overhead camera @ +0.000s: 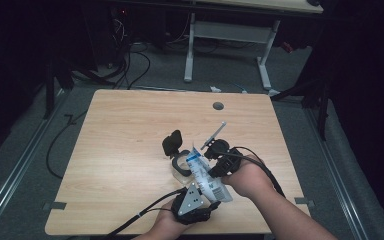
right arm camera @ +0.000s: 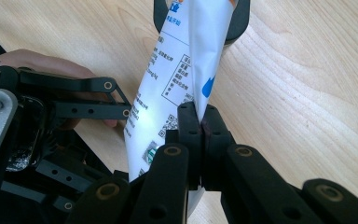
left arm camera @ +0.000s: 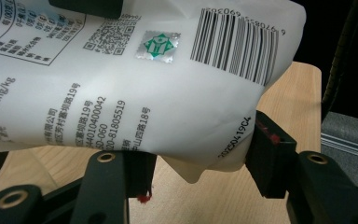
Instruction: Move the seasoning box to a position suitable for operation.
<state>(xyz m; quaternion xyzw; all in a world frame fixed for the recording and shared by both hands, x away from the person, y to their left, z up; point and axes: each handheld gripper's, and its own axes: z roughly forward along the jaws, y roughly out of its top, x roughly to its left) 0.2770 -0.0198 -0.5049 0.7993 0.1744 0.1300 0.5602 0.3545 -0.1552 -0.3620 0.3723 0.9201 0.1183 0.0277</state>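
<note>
A white plastic pouch printed with blue graphics, black text and a barcode (overhead camera: 205, 175) was held above the near centre of the light wooden table (overhead camera: 130, 135), between the two grippers. The right gripper (right arm camera: 199, 122) had its jaws pressed together on a thin edge fold of the pouch, as seen in the right gripper view. The left gripper (left arm camera: 200, 154), topped by its grey three-cornered plate (overhead camera: 192, 196), reached in from the near side; its jaws stood partly apart on either side of the pouch's lower corner, and the left gripper view did not settle whether they were clamped on it. Just beyond the pouch, a black ring-shaped object with an upright black lobe (overhead camera: 175, 150) rested on the table. A round grey grommet hole (overhead camera: 218, 106) lay near the far edge.
</note>
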